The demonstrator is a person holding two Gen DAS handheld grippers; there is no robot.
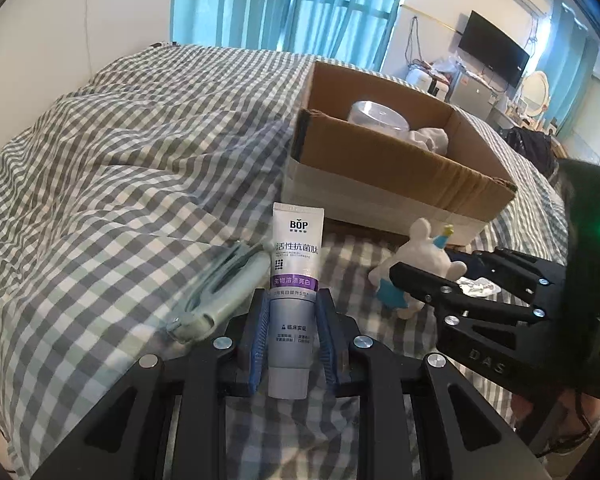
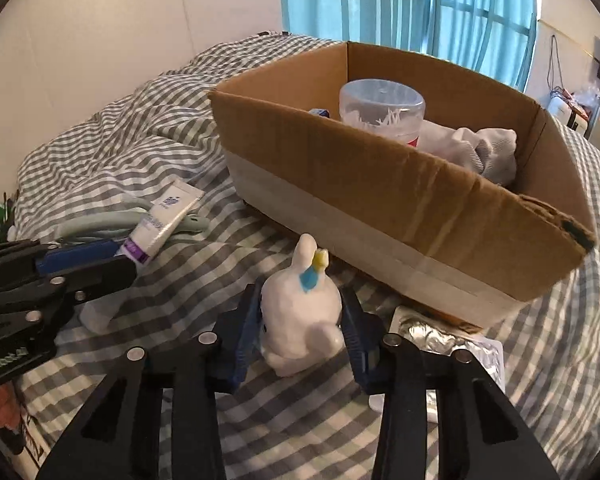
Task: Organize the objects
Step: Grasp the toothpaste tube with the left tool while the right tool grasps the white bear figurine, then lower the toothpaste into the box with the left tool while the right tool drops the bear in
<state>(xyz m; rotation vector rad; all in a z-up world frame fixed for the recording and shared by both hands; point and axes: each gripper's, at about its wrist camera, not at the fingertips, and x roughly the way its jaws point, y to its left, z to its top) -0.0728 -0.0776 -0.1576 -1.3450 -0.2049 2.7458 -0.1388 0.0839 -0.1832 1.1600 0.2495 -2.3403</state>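
showing only in the right wrist view, a foil blister pack (image 2: 456, 344) beside the cardboard box (image 2: 380, 208).

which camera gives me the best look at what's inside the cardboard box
The right wrist view. It looks down over the near wall of the box, showing a clear jar, a white cloth and a small blue item. The left wrist view sees the box farther off, with only the jar's top and a bit of cloth above the wall.
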